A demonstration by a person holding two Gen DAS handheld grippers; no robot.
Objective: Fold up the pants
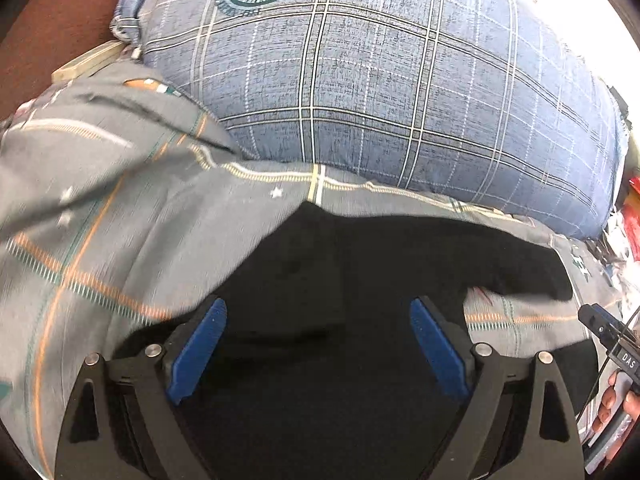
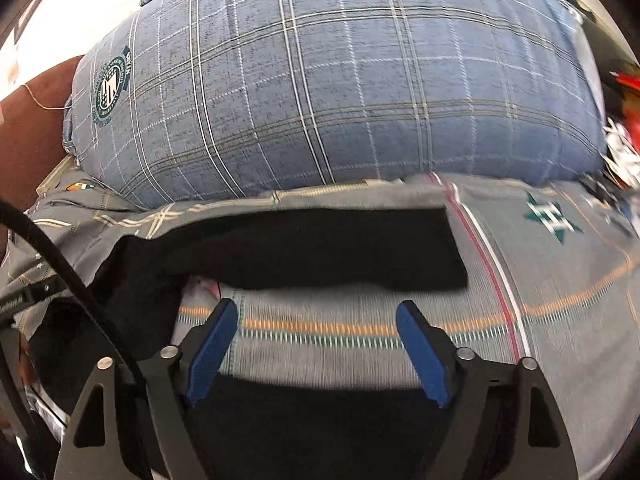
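Observation:
Black pants [image 1: 360,264] lie spread on a grey patterned bedsheet [image 1: 100,240]. In the left wrist view my left gripper [image 1: 318,312] is open with blue pads, hovering over the upper part of the pants, nothing between the jaws. One leg reaches to the right [image 1: 520,268]. In the right wrist view my right gripper [image 2: 316,314] is open and empty above the bare sheet [image 2: 320,328], between the far pants leg [image 2: 320,248] and another black part under the gripper [image 2: 320,420]. The right gripper also shows at the edge of the left wrist view [image 1: 600,324].
A large blue plaid pillow [image 1: 380,80] lies right behind the pants; it also shows in the right wrist view [image 2: 340,92]. A brown headboard [image 1: 52,28] is at far left. Red and white clutter [image 2: 624,120] sits at the right bed edge. A black cable [image 2: 60,264] crosses left.

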